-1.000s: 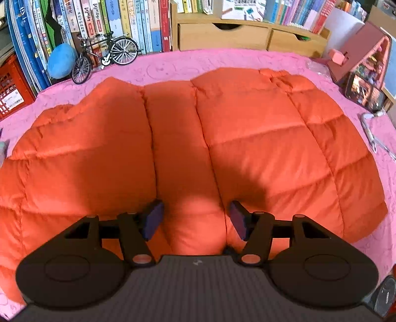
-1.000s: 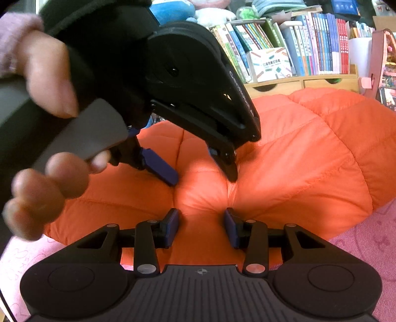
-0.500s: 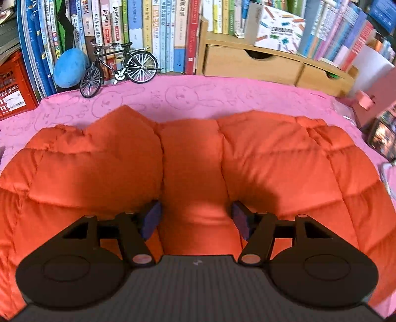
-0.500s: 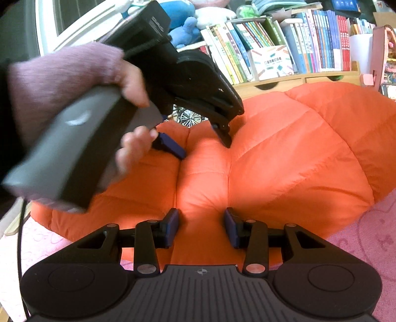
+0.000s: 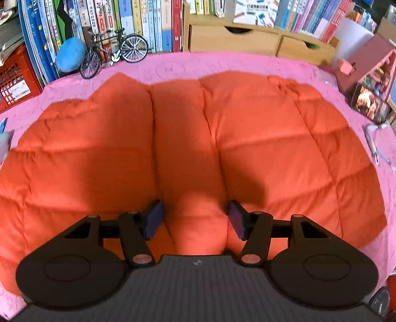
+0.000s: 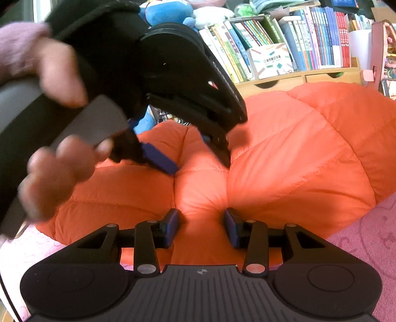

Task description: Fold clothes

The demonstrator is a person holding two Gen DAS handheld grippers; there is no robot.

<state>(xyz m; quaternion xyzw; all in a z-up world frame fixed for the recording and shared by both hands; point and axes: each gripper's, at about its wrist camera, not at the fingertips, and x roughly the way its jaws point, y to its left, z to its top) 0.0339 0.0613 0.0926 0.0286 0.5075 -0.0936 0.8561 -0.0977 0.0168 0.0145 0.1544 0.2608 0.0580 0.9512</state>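
An orange puffer jacket lies spread over the pink tablecloth. My left gripper points steeply down onto it. A puffy ridge of the jacket fills the gap between its blue pads, and the jaws are closing on it. The right wrist view shows that left gripper from the side, held by a hand, its fingertips dug into the jacket. Nearer the jacket's front edge, my right gripper is shut on a pinched fold of the same ridge.
Books, a model bicycle, a blue ball and a red crate line the back left. Wooden drawers stand behind. At the right are a pink miniature house and a metal tool.
The left gripper swung up and away over the jacket, then came back down onto the ridge, its jaws a little narrower. The right gripper kept its hold and place.
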